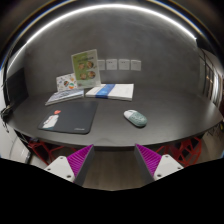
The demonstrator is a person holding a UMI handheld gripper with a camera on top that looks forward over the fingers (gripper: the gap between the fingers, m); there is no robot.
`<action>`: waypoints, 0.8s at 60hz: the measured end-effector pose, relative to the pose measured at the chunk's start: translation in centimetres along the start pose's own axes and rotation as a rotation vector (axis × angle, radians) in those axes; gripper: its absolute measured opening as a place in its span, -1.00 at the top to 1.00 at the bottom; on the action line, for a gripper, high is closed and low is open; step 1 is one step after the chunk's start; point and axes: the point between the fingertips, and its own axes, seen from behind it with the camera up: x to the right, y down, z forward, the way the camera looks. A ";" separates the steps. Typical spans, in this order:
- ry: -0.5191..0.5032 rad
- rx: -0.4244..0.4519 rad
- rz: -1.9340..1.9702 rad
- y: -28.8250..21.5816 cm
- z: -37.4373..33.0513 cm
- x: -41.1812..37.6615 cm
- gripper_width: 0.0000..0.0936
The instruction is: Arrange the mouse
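1. Gripper point(112, 160): fingers spread wide, nothing betw them. Magenta pads point(79, 156) show on the inner faces, w/ white finger bodies outside them. Fingers sit short of the table's near edge, not touching anything.
2. Mouse point(135, 118): pale grey-green, lies on the table beyond the fingers, a bit to the right of centre, nearer the right finger's line. Rests flat on bare tabletop, apart from the mouse pad.
3. Mouse pad point(70, 119): dark, rectangular, flat on the table left of the mouse, w/ a clear gap betw them. Small white-and-red label at its near left corner; text too small to read.
4. Table point(160, 108): dark grey, matte top, rounded front edge. Reddish frame parts visible under the front edge, detail unclear.
5. Back of the table: a white-and-blue book or binder point(111, 91) lying flat, an open booklet point(64, 95) left of it, touching or nearly so.
6. Upright leaflet point(85, 66) w/ green and yellow print stands behind the booklet, against the wall.
7. Room: grey wall point(160, 50) behind the table, w/ a row of small white papers point(119, 64) stuck on it. Long bright strip light curves across overhead. Dark object at far left edge of table, can't tell what.
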 end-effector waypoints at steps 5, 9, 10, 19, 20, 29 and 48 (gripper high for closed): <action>0.032 -0.006 0.004 -0.6 1.9 2.7 -0.80; 0.076 -0.019 0.006 -1.1 3.9 4.6 -0.80; 0.085 -0.023 0.007 -1.2 4.6 5.1 -0.80; 0.138 -0.071 -0.019 -2.3 9.9 8.3 -0.80; 0.148 -0.077 -0.027 -2.4 10.4 8.6 -0.80; 0.190 -0.091 -0.036 -4.7 13.8 10.6 -0.80; 0.130 -0.105 0.078 -7.8 19.2 13.4 -0.79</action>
